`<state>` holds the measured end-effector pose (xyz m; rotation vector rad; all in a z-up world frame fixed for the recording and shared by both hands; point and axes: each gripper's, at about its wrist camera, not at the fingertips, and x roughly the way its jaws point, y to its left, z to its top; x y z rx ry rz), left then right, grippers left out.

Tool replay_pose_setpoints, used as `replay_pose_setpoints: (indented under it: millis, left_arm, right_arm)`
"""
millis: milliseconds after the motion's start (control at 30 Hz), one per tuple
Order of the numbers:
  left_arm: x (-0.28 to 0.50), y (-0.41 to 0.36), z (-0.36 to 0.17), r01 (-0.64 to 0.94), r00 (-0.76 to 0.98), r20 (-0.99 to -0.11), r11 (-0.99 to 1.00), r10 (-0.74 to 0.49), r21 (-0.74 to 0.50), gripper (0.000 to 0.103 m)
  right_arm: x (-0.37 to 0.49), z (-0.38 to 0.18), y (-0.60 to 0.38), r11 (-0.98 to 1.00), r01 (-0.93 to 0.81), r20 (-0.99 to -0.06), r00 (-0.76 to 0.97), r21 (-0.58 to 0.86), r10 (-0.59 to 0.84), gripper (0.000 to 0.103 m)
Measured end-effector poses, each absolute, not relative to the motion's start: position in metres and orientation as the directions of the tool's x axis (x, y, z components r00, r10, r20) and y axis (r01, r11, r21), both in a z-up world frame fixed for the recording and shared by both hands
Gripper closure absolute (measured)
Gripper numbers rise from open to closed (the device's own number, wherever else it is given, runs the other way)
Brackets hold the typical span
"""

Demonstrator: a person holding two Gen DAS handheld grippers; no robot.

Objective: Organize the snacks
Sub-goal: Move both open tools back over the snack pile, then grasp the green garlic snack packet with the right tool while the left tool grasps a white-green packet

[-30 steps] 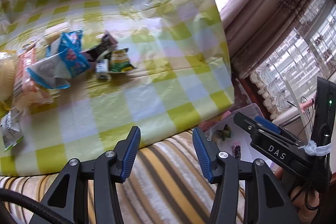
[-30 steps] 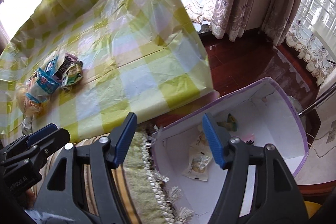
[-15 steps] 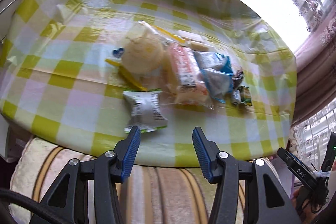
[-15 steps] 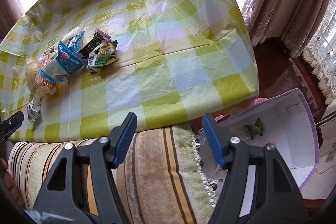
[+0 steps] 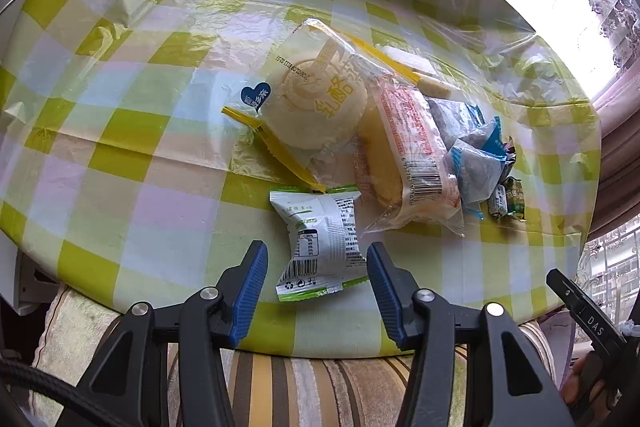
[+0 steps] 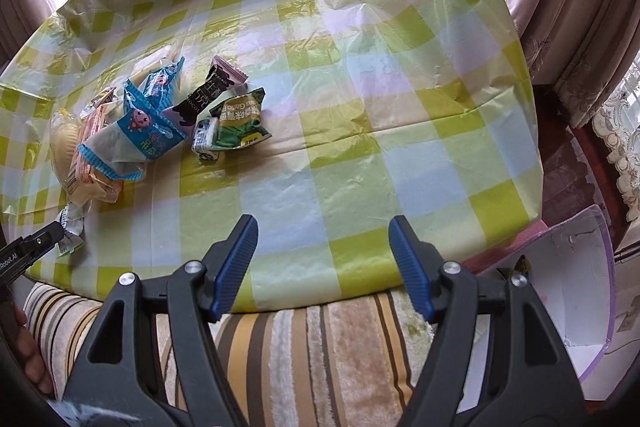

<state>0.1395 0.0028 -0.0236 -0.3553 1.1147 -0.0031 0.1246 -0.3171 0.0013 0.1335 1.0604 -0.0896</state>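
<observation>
Right now we hold the left tool [image 5: 316, 269] spread wide, its blue pads on either side of a green-and-white packet [image 5: 320, 245] that lies flat near the front edge of the surface [image 5: 120, 155]; whether the pads touch the wrapper we cannot tell. Just behind that packet sits a round cake in a clear yellow-trimmed wrapper [image 5: 316, 107], and beside it to the right a long bread in an orange-printed wrapper [image 5: 404, 155]. Further right come the blue-edged packets [image 5: 476, 155] and a pair of small green sweets [image 5: 506, 203], all bunched in one pile on the checked yellow-green cloth.

Our right tool [image 6: 324, 259] is likewise released and grips nothing, hovering over the front edge of the surface, well apart from the pile. From its camera we see a blue cartoon packet [image 6: 144, 131], a dark chocolate bar wrapper [image 6: 208, 95] and a green garlic-flavour packet [image 6: 240, 123] lying close together. A white box with a purple rim [image 6: 580, 287] stands lower down at the right, off the surface, beside a striped cushion [image 6: 320, 347].
</observation>
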Motion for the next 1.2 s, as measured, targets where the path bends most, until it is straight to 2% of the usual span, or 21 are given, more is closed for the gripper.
replay_pose_setpoints:
  millis: [233, 367, 1000, 1067, 1200]
  left_arm:
    - [0.151, -0.001, -0.035, -0.178, 0.423, -0.890, 0.948, -0.168, -0.264, 0.051]
    - [0.152, -0.007, -0.038, -0.164, 0.426, -0.891, 0.956, -0.155, -0.245, 0.061]
    - [0.150, -0.007, -0.039, -0.151, 0.460, -0.873, 0.954, -0.164, -0.259, 0.063]
    - [0.149, -0.005, -0.039, -0.153, 0.464, -0.870, 0.951, -0.169, -0.267, 0.063]
    - [0.148, -0.005, -0.038, -0.154, 0.469, -0.867, 0.950, -0.171, -0.271, 0.064]
  right_arm:
    - [0.153, -0.005, -0.308, 0.989, 0.121, -0.867, 0.498, 0.079, 0.008, 0.032]
    - [0.167, -0.004, -0.297, 0.992, 0.103, -0.856, 0.516, 0.078, 0.013, 0.028]
    - [0.227, -0.036, -0.281, 0.996, 0.086, -0.883, 0.469, 0.031, -0.013, 0.028]
    - [0.231, -0.039, -0.280, 0.996, 0.085, -0.888, 0.460, 0.028, -0.014, 0.031]
    - [0.234, -0.039, -0.278, 0.997, 0.074, -0.880, 0.476, 0.025, -0.013, 0.045]
